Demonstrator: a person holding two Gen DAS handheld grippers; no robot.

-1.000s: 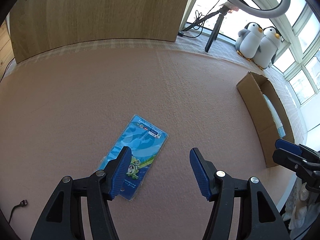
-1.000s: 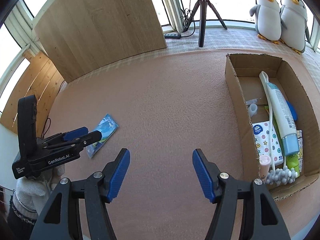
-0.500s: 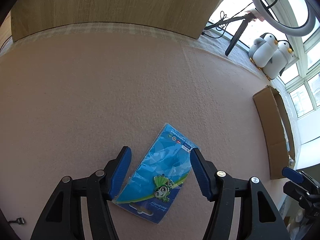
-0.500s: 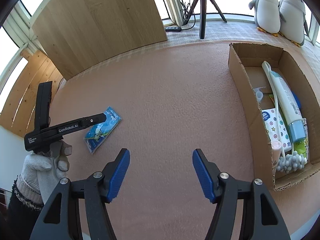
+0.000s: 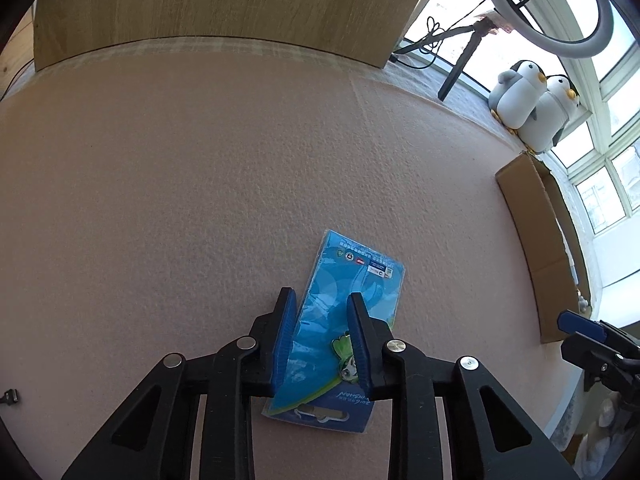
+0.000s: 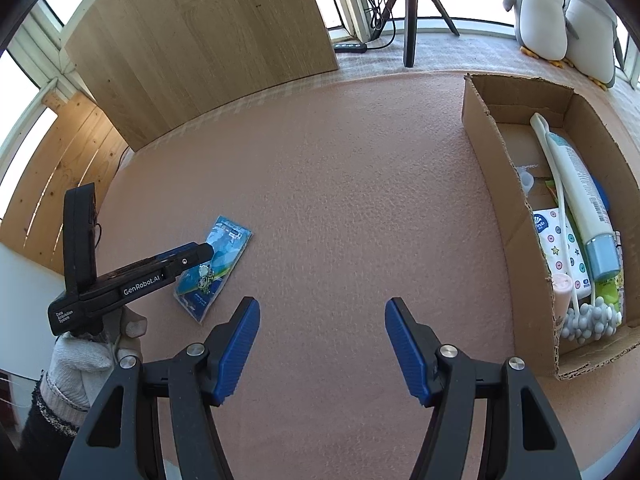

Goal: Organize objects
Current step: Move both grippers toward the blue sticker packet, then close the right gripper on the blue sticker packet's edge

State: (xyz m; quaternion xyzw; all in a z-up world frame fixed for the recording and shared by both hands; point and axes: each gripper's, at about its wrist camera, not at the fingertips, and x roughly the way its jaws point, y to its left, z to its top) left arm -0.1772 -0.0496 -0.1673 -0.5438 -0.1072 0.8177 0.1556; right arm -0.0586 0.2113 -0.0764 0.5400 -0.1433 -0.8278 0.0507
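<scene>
A flat blue packet [image 5: 356,276] with a green cartoon figure lies on the pink felt table [image 5: 200,180]. My left gripper [image 5: 322,320] has its blue fingers closed in on the packet's sides, and the packet's left edge curls up against the left finger. In the right wrist view the same packet [image 6: 224,256] sits at the left under the left gripper [image 6: 196,254], which a gloved hand [image 6: 84,354] holds. My right gripper [image 6: 322,344] hangs open over bare felt, nothing between its fingers. A cardboard box [image 6: 500,168] stands at the right with several toiletries inside.
The box [image 5: 528,216] lies far right of the packet. Two plush penguins [image 6: 560,16] and a tripod [image 6: 410,12] stand at the back by the windows. A wooden panel [image 5: 220,4] rises behind the table. A cable plug [image 5: 10,396] lies near the left edge.
My left gripper moved over the packet and its fingers narrowed from wide open to closed on the packet's sides. The right gripper stayed open, shifting only slightly.
</scene>
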